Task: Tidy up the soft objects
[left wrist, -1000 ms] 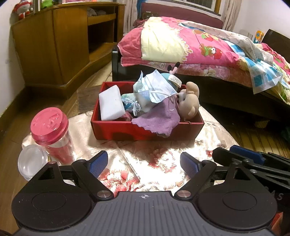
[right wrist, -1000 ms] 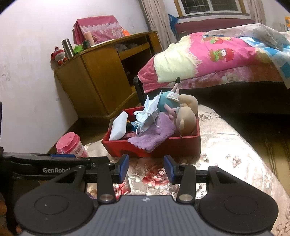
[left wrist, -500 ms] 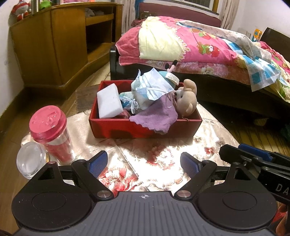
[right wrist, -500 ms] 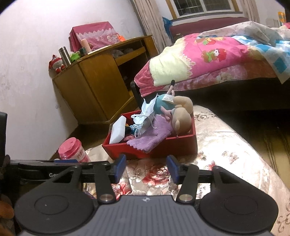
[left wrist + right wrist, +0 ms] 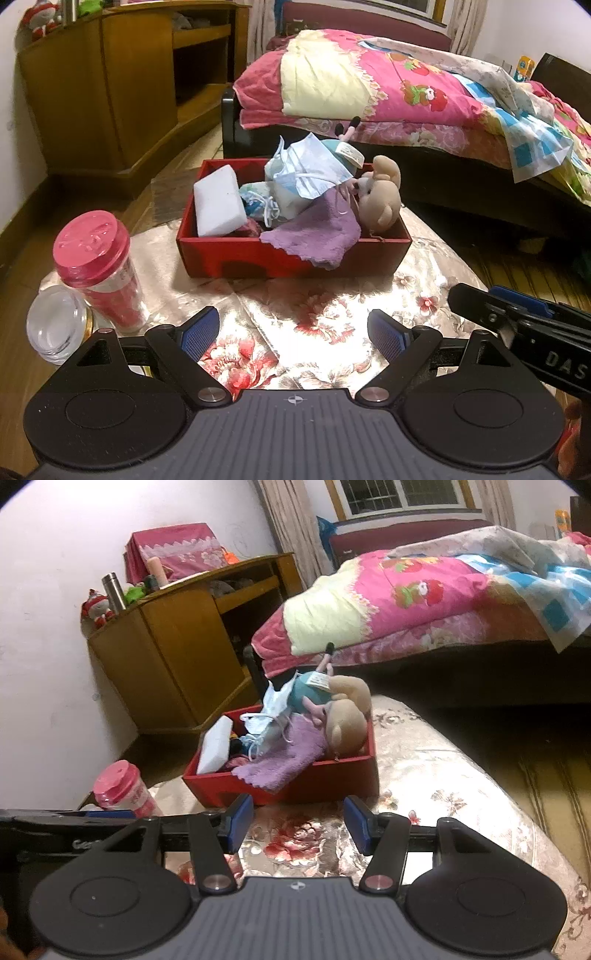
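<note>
A red box (image 5: 240, 258) (image 5: 332, 779) stands on the floral-covered table and holds soft things. In it are a white sponge (image 5: 219, 201), a blue face mask (image 5: 310, 170), a beige plush toy (image 5: 380, 203) (image 5: 343, 723) and a purple cloth (image 5: 317, 232) (image 5: 284, 760) draped over the front wall. My left gripper (image 5: 293, 328) hovers open over the tablecloth, short of the box, with nothing between its fingers. My right gripper (image 5: 298, 819) is also short of the box, partly open and empty. It shows at the right edge of the left wrist view (image 5: 517, 314).
A pink-lidded clear jar (image 5: 96, 266) (image 5: 122, 786) and a clear glass jar (image 5: 55, 325) stand at the table's left edge. A bed with a pink quilt (image 5: 406, 92) lies behind the box. A wooden cabinet (image 5: 110, 85) stands at the back left.
The right gripper's jaws stand wider apart than a second ago, and it has slid slightly toward the lower right in the left wrist view. The left gripper and the box are unchanged.
</note>
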Motion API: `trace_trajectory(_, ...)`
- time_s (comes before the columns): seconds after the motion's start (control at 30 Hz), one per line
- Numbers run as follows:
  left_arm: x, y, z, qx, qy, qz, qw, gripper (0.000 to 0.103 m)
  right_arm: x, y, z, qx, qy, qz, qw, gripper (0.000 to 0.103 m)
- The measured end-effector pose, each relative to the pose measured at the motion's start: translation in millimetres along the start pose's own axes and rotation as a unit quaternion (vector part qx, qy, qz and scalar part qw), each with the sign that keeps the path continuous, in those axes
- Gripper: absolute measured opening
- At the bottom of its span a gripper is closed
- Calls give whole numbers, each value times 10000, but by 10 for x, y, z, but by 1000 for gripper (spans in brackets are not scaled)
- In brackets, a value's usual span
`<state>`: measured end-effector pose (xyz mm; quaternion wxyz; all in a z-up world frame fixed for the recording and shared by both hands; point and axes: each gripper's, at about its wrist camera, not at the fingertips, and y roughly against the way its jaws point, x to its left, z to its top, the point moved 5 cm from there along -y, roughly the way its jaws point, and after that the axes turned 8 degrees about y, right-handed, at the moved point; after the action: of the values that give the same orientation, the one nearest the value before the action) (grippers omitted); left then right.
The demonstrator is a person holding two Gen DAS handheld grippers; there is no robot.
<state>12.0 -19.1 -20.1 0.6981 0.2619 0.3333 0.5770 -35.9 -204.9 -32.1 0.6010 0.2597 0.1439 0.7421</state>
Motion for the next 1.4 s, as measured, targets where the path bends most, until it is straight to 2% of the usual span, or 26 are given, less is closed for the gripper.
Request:
trace_trajectory(0.63,-51,-15,1,-110,-93,186,9997,85,37,-30,-14,-16,91,5,10000,28)
trace_trajectory(1.4,-50,-30,1,-121,-122,236,9996,85,24,-51,-29,24,54,-4,10000,29)
